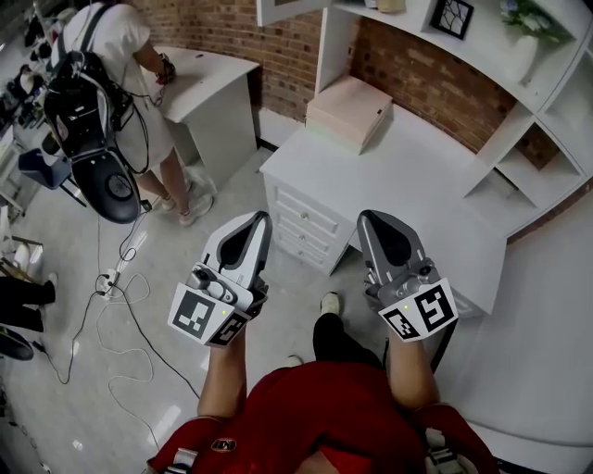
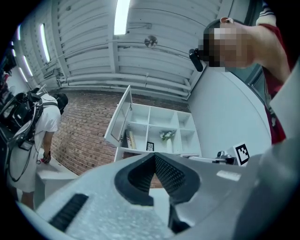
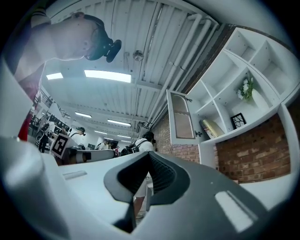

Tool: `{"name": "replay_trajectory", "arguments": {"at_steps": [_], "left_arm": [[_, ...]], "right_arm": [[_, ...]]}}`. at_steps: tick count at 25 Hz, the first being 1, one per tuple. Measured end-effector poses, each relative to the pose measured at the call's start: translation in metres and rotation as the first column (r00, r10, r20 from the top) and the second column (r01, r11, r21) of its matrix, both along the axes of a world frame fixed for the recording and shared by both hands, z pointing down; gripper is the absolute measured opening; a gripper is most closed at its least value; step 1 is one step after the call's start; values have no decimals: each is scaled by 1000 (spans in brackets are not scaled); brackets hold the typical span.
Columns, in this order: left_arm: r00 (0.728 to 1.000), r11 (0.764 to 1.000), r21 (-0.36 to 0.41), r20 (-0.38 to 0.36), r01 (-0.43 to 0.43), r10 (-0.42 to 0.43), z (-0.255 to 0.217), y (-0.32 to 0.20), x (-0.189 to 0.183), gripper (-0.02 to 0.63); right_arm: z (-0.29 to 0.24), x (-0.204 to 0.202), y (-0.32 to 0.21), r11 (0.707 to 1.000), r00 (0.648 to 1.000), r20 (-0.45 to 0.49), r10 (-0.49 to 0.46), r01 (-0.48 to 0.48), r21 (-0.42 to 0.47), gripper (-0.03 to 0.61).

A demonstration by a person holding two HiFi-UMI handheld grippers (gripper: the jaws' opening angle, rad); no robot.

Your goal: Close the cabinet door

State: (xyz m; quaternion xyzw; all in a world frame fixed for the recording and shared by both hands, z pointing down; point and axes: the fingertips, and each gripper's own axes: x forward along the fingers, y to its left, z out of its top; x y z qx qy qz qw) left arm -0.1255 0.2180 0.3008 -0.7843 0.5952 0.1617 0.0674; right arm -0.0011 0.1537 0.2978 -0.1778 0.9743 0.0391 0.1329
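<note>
The white cabinet door [image 2: 117, 120] with a glass pane stands swung open at the left end of the wall shelf unit [image 2: 159, 126]. The right gripper view shows the same door [image 3: 181, 117] ajar, with its small knob by the shelf edge. In the head view only the door's lower edge [image 1: 289, 9] shows at the top. My left gripper [image 1: 262, 218] and right gripper [image 1: 368, 218] are held side by side, well short of the door, over the floor before the desk. Both point slightly upward, jaws shut and empty, as both gripper views also show [image 2: 153, 157] [image 3: 149, 154].
A white desk [image 1: 435, 176] with drawers stands under the shelves, with a pink box [image 1: 347, 111] on it. The shelves hold books, a framed picture [image 2: 150, 146] and flowers [image 2: 166, 135]. Another person [image 1: 120, 74] with a backpack stands at a second desk at the left. Cables [image 1: 111, 305] lie on the floor.
</note>
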Motion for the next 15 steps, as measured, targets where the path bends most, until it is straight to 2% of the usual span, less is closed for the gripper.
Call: {"name": "replay_trajectory", "arguments": {"at_steps": [9,15], "left_arm": [[997,999,-22,74,37,-35,-11,-125,-13,5],[994,997,-30,84,77,-74,-16,-203,-25,4]], "right_arm": [[-15,-10,-127,999,996,77,-45,42,35,12],[-19,-22,-208,995,991,92,-97,94,33,12]]}}
